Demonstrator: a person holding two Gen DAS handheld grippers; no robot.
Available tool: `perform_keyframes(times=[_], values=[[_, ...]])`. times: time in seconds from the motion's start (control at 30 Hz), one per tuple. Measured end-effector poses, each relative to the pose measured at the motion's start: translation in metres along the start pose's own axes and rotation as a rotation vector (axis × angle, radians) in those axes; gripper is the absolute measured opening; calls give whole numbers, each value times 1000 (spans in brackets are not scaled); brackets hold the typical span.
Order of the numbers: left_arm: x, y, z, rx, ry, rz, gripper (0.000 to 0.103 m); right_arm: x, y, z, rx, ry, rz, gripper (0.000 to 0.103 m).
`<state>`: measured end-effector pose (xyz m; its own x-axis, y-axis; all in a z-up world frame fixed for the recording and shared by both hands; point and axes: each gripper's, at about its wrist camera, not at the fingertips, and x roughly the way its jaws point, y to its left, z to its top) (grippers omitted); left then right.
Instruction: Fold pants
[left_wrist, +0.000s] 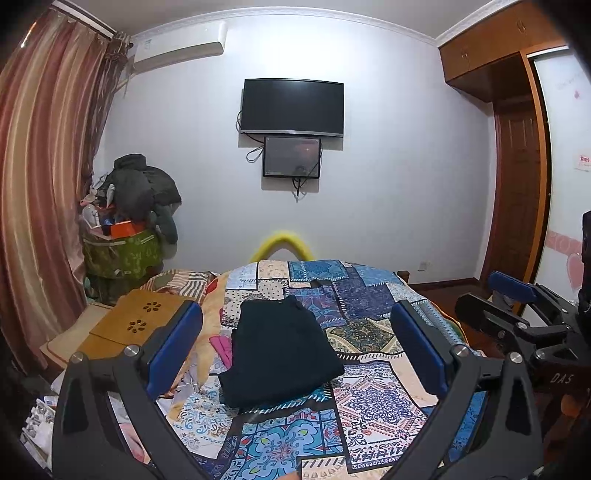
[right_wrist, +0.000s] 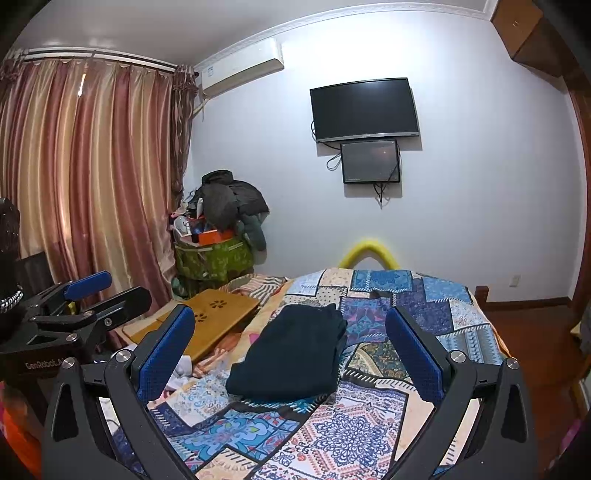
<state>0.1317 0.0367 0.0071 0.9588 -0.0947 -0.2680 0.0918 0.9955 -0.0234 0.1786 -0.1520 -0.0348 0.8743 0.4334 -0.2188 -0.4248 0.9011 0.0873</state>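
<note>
The pants (left_wrist: 279, 350) are dark, nearly black, folded into a thick, compact rectangle with stacked layers showing along the edge at 3 o'clock in the right wrist view (right_wrist: 291, 356). They lie flat on a patchwork bedspread (left_wrist: 373, 406) of blue, cream and orange panels, about the middle of the bed.

At 9 o'clock from the bed, a green patterned basket (left_wrist: 122, 254) stands by the striped curtain (left_wrist: 40, 184); it holds an orange box (left_wrist: 123, 229) and a heap of dark clothing (left_wrist: 142, 184) piled above its rim. A light wooden lap table (left_wrist: 136, 321) rests on the bed's edge at 10 o'clock from the pants.

The left gripper (left_wrist: 295, 354) hovers above the bed with its blue pads spread wide, holding nothing; the pants sit framed between the two fingers, apart from both. The right gripper (right_wrist: 290, 358) is likewise spread wide and empty, with the pants between its fingers, toward 12 o'clock, touching neither pad. Each gripper shows in the other's view: the right at 3 o'clock, the left at 9 o'clock.
</note>
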Motion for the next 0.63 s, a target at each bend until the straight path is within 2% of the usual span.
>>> perform_keyframes(times=[0.33, 0.63], values=[[-2, -6, -2, 21, -5, -8, 103, 0, -1, 0, -4, 1, -2, 103], [-3, 6, -2, -18, -2, -14, 103, 3, 2, -1, -11, 13, -3, 103]])
